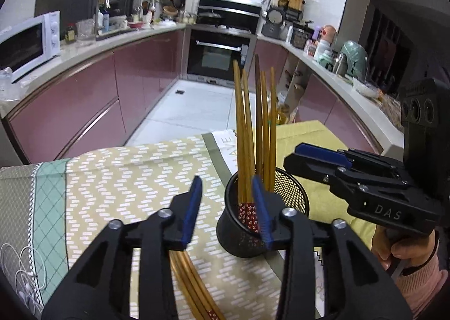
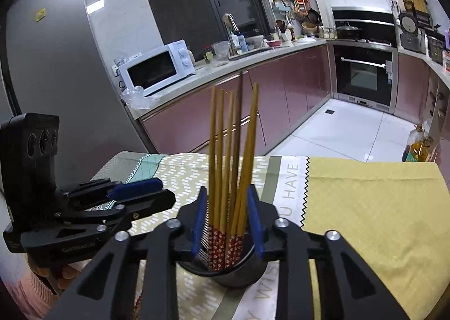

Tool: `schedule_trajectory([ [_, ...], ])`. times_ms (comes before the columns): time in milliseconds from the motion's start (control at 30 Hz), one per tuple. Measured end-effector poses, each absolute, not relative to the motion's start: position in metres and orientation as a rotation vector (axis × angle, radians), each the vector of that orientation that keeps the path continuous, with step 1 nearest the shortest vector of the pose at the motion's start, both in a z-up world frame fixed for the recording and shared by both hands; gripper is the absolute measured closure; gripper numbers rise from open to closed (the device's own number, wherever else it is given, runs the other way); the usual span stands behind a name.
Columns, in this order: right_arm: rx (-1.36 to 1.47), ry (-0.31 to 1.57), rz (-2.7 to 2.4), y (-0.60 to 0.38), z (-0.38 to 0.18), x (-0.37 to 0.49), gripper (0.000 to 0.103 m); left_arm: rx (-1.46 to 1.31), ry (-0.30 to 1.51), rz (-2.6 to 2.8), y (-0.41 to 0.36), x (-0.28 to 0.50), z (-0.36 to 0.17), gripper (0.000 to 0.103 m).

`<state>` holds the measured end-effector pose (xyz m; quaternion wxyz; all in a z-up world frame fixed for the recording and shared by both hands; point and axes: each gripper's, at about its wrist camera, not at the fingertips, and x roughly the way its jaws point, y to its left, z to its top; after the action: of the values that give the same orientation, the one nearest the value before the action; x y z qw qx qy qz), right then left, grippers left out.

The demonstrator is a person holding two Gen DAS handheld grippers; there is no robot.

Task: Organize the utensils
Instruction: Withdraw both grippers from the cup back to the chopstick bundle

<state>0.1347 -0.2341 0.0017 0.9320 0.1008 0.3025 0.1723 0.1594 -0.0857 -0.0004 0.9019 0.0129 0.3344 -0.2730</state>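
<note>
Holder: a black mesh cup (image 1: 247, 232) stands upright on the patterned cloth (image 1: 126, 179) that covers the tabletop, close to the near edge; in the right wrist view the same cup (image 2: 239, 269) sits low between the two blue pads

Standing chopsticks: a bunch of bamboo chopsticks (image 1: 253, 123) rises out of the cup, red flowered ends down inside it, plain tips fanned apart at the top; one darker stick stands among the pale ones (image 2: 230, 151)

Loose chopsticks: a few more chopsticks (image 1: 191, 286) lie flat on the cloth just left of the cup, partly hidden under the left tool

Left gripper: the left gripper (image 1: 227, 213) hangs over the cloth with its fingers spread wide and nothing between them; the right-hand pad is right beside the cup's rim, though I cannot tell whether it touches

Right gripper: the right gripper (image 2: 227, 221) has its fingers spread to either side of the standing bunch, above the cup's mouth, with a gap showing on both sides of the sticks; from the left view the tool (image 1: 323, 159) reaches in from the right

Cloth: a yellow cloth (image 2: 365, 207) covers the right part of the tabletop, next to a white printed strip
</note>
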Motion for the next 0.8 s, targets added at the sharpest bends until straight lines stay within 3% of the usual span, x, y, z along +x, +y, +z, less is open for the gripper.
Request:
schedule_trajectory([
  [167, 0.165, 0.572, 0.404, -0.224, 0.011, 0.108, 0.055, 0.03, 0.603, -0.515, -0.065, 0.135, 0.011, 0.036],
  [267, 0.146, 0.554, 0.425, -0.218, 0.013, 0.095, 0.052, 0.028, 0.563, -0.469, -0.05, 0.121, 0.014, 0.02],
  [433, 0.125, 0.558, 0.473, -0.204, 0.008, 0.078, 0.048, 0.052, 0.534, -0.406, -0.031, 0.098, 0.006, 0.007],
  [567, 0.092, 0.599, 0.493, -0.19, -0.009, 0.07, 0.038, 0.06, 0.557, -0.347, -0.016, 0.086, -0.008, 0.006],
  [800, 0.077, 0.708, 0.501, -0.171, -0.045, 0.071, 0.037, 0.088, 0.629, -0.254, -0.001, 0.084, -0.035, 0.006],
])
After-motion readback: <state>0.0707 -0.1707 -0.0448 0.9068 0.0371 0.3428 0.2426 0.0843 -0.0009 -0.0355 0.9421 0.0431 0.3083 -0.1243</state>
